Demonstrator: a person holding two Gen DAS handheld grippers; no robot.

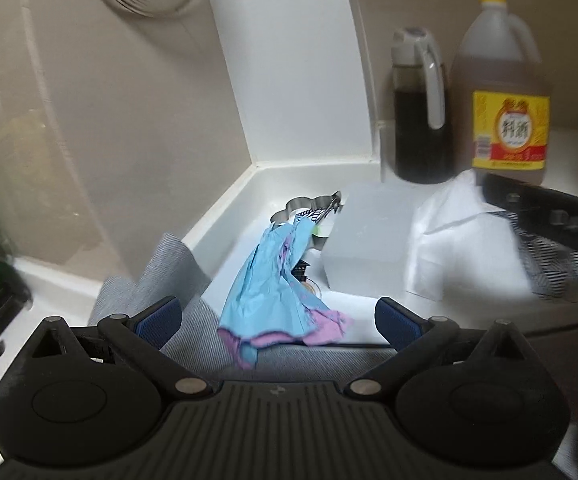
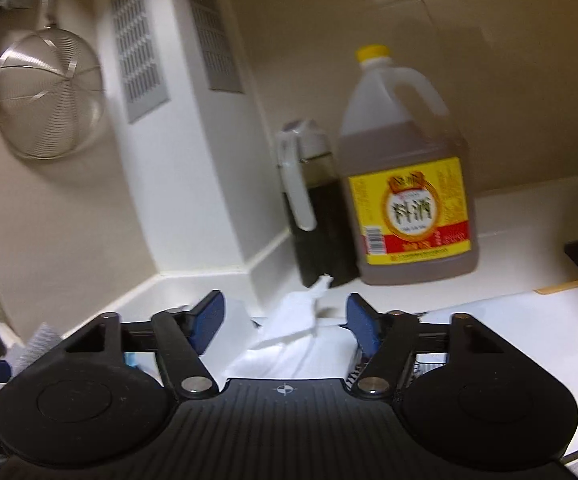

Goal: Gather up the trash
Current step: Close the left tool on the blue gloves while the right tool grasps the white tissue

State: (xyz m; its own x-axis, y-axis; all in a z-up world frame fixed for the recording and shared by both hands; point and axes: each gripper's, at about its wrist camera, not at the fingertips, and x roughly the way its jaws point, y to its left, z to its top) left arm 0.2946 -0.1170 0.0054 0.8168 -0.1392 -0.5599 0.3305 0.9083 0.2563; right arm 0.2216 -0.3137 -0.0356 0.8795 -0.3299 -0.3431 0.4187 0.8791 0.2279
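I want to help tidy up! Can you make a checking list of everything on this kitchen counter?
Surface: white kitchen counter, corner by the wall.
Job's things: crumpled blue-and-pink wrapper; crumpled white tissue paper.
Clutter: big brown-liquid jug with yellow cap; dark sauce dispenser with grey handle; white box; grey cloth.
Grippers: left tongs open around wrapper; right tongs open around tissue.
Cables: nothing seen.
Surroundings: hanging metal strainer; wall vents.
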